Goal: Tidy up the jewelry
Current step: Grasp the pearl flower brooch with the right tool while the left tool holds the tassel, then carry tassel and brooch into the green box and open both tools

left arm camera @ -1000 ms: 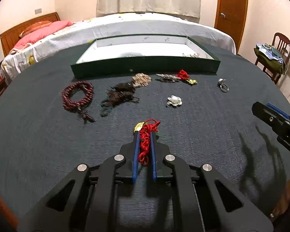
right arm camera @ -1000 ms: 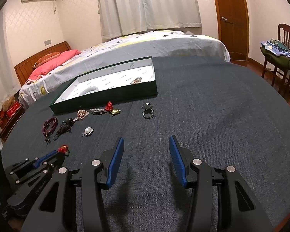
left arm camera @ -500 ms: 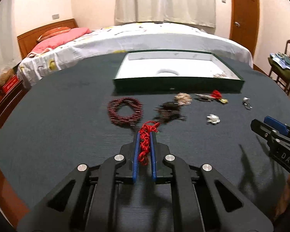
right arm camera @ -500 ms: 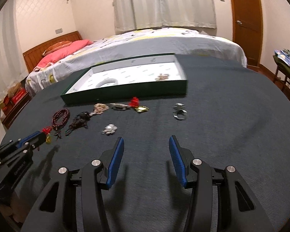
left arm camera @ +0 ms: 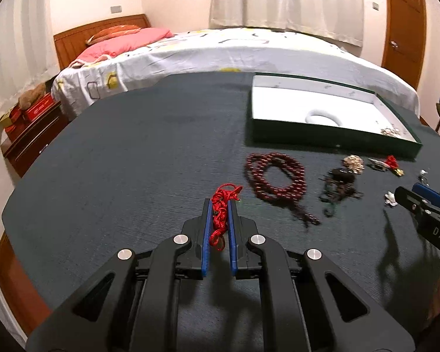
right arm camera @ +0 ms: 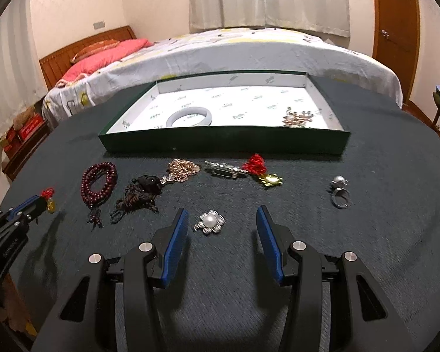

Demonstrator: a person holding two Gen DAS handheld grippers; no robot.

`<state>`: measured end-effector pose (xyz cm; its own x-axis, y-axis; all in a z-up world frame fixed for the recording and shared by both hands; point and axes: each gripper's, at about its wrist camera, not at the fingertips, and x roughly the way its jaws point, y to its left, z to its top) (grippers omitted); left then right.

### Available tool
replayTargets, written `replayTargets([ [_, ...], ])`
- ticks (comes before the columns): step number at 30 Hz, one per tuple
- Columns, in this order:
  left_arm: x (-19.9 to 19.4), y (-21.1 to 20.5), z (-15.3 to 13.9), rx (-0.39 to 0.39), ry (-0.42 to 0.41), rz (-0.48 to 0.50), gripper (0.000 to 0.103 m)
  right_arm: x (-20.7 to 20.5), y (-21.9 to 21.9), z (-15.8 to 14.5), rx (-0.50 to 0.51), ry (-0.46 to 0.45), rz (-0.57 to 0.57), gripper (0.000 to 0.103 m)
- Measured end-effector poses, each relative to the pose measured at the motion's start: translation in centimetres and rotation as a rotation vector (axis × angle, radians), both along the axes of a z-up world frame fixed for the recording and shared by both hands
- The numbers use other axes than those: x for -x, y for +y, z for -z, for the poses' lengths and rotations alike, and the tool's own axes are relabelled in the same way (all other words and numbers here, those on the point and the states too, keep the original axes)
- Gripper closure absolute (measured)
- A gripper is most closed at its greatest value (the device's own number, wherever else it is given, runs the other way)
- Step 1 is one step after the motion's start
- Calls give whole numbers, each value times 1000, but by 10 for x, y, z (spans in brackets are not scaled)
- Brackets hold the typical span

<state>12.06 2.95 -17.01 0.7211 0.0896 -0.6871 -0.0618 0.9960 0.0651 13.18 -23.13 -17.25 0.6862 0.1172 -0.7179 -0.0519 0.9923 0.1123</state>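
My left gripper is shut on a red cord charm and holds it above the dark table, left of the jewelry row; it also shows in the right wrist view. My right gripper is open and empty, with a pearl flower brooch lying just ahead between its fingers. The green box with a white lining holds a white bangle and a gold piece. Dark red beads, a black tassel piece, a gold chain, a silver clip, a red-and-gold charm and a ring lie in front of it.
The table is round with a dark cloth, its edge close at the left. A bed stands behind it, a wooden nightstand at the left and a door at the right.
My left gripper has swung to the left with the red charm, so the box and jewelry now sit at its right. My right gripper has moved forward up to the pearl brooch.
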Motion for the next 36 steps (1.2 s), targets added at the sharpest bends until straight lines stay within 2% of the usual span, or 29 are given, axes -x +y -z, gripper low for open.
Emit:
replayTargets([
  [7,-5,4,4,18,19,-3,93,-13,3,11,22,74,-2,55],
  [10,-6,0,4,19,21,5,93,-14,6,11,36,74,-5,56],
  [11,-6,0,3,20,20,7,93,-14,6,11,36,73,-8,58],
  [13,-6,-2,3,18,18,13,93,-13,6,11,40,72,-17,71],
  [15,-6,-3,3,15,16,16,93,-12,4,11,34,72,-20,78],
  [19,-5,-5,2,13,12,18,93,-6,-1,11,0,69,-21,80],
  [29,1,-12,-2,9,-1,30,93,9,-4,4,-2,38,-24,81],
  [36,3,-19,-13,18,-21,48,93,15,-9,-15,-19,-8,-19,81],
])
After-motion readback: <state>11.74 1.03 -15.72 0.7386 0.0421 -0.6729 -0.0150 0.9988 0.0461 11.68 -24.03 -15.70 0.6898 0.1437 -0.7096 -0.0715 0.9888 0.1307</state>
